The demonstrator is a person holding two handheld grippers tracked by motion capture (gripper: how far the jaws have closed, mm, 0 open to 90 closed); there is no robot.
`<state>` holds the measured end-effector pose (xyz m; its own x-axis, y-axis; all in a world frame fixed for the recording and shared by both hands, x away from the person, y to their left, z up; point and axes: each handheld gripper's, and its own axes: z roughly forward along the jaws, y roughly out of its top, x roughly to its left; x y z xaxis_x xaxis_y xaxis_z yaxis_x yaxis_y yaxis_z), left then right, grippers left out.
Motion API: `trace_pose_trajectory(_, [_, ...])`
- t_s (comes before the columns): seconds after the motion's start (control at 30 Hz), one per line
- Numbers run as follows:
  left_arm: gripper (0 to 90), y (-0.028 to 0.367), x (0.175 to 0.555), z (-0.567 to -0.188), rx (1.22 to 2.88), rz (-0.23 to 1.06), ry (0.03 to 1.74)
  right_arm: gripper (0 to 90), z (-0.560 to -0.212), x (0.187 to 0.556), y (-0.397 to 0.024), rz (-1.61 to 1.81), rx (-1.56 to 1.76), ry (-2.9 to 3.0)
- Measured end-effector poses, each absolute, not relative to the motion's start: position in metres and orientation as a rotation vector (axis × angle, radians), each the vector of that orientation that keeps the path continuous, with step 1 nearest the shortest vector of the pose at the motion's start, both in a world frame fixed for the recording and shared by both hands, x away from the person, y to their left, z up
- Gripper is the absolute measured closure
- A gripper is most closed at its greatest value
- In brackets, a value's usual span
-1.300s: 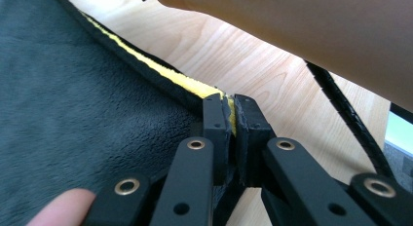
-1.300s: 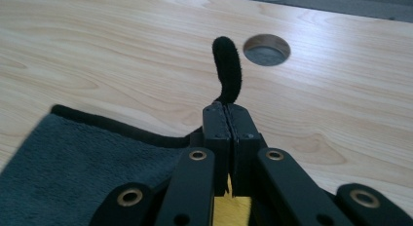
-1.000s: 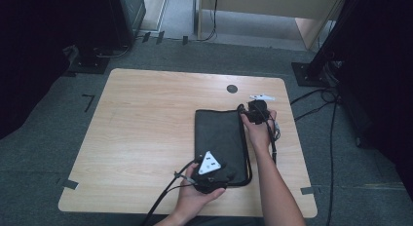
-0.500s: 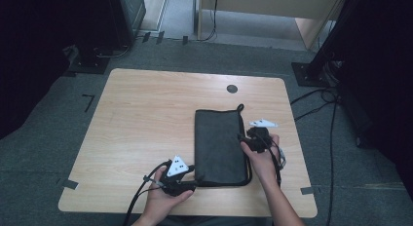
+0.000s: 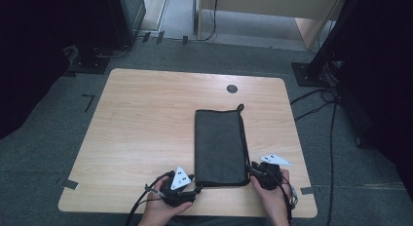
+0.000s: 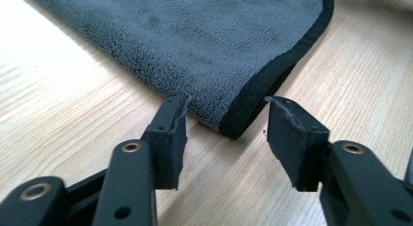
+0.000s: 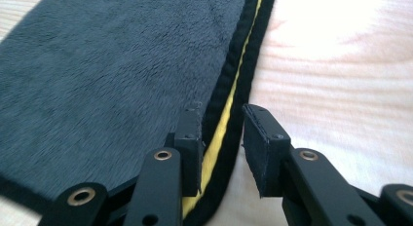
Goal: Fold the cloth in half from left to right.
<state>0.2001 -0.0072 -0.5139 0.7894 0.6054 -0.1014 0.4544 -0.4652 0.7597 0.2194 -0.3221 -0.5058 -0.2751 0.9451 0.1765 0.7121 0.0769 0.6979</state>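
1. A dark grey towel [image 5: 217, 147] lies folded into a long strip on the wooden bench [image 5: 146, 123]. It sits right of the middle, with its length running from the near edge toward the far side.
2. A small loop [image 5: 239, 107] sticks out at the towel's far right corner, and a round dark cap [image 5: 232, 88] sits in the bench beyond it.
3. The left claw [image 5: 195, 188] is held low at the near edge of the bench, just beside the towel's near left corner.
4. In the left gripper view, the left claw [image 6: 226, 133] stands wide open and grips nothing. The towel [image 6: 195, 46] shows its black-bound corner between and just beyond the two jaw tips, resting on the bench [image 6: 63, 114].
5. The right claw [image 5: 253, 168] is at the towel's near right corner, against its right edge.
6. In the right gripper view, the right claw [image 7: 221, 133] is partly open, with a narrow gap. The towel's black edge [image 7: 243, 75] and a yellow strip [image 7: 221, 123] inside the fold run through that gap; the jaws are not closed on them.
7. Whether either jaw touches the fabric cannot be told.
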Motion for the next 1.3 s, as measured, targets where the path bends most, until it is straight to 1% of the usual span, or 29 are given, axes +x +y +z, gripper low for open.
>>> trace_pose_trajectory(0.17, [59.7,-0.008,0.195,-0.514,2.15,0.25,0.749,69.1,-0.508,0.203,-0.321,1.054,1.678,2.055])
trace_pose_trajectory(0.23, [61.2,-0.009,0.193,-0.514,2.16,0.265,0.734,71.5,-0.509,0.2,-0.319,1.054,1.681,2.066])
trace_pose_trajectory(0.37, [65.3,-0.011,0.192,-0.515,2.168,0.291,0.726,85.6,-0.51,0.198,-0.317,1.059,1.663,2.085])
trace_pose_trajectory(0.43, [68.0,-0.011,0.192,-0.515,2.169,0.297,0.73,88.7,-0.509,0.198,-0.314,1.048,1.647,2.092])
trace_pose_trajectory(0.57, [71.6,-0.011,0.191,-0.515,2.171,0.309,0.722,89.1,-0.503,0.197,-0.317,1.054,1.653,2.081])
trace_pose_trajectory(0.63, [75.2,-0.012,0.189,-0.515,2.186,0.322,0.698,89.1,-0.501,0.196,-0.32,1.06,1.663,2.065])
trace_pose_trajectory(0.73, [77.8,-0.014,0.186,-0.516,2.212,0.345,0.662,89.1,-0.502,0.195,-0.323,1.037,1.691,2.058])
trace_pose_trajectory(0.87, [85.7,-0.014,0.187,-0.516,2.218,0.335,0.646,89.0,-0.504,0.195,-0.323,1.002,1.696,2.059])
trace_pose_trajectory(0.93, [87.9,-0.013,0.186,-0.516,2.217,0.33,0.641,89.1,-0.503,0.194,-0.323,1.012,1.69,2.051])
trace_pose_trajectory(1.03, [88.7,-0.012,0.185,-0.516,2.216,0.334,0.628,89.0,-0.499,0.191,-0.323,1.017,1.678,2.037])
trace_pose_trajectory(1.13, [87.7,-0.012,0.186,-0.516,2.217,0.318,0.623,86.8,-0.505,0.193,-0.323,0.961,1.69,2.06])
trace_pose_trajectory(1.17, [86.0,-0.01,0.186,-0.515,2.214,0.298,0.614,86.2,-0.507,0.193,-0.323,0.961,1.686,2.061])
trace_pose_trajectory(1.2, [81.3,-0.01,0.186,-0.515,2.203,0.275,0.611,83.0,-0.507,0.193,-0.324,0.968,1.697,2.057])
trace_pose_trajectory(1.27, [72.7,-0.005,0.188,-0.512,2.167,0.216,0.589,72.6,-0.506,0.194,-0.324,0.935,1.695,2.035])
trace_pose_trajectory(1.3, [70.0,-0.002,0.189,-0.51,2.143,0.186,0.593,69.9,-0.505,0.193,-0.325,0.938,1.702,2.02])
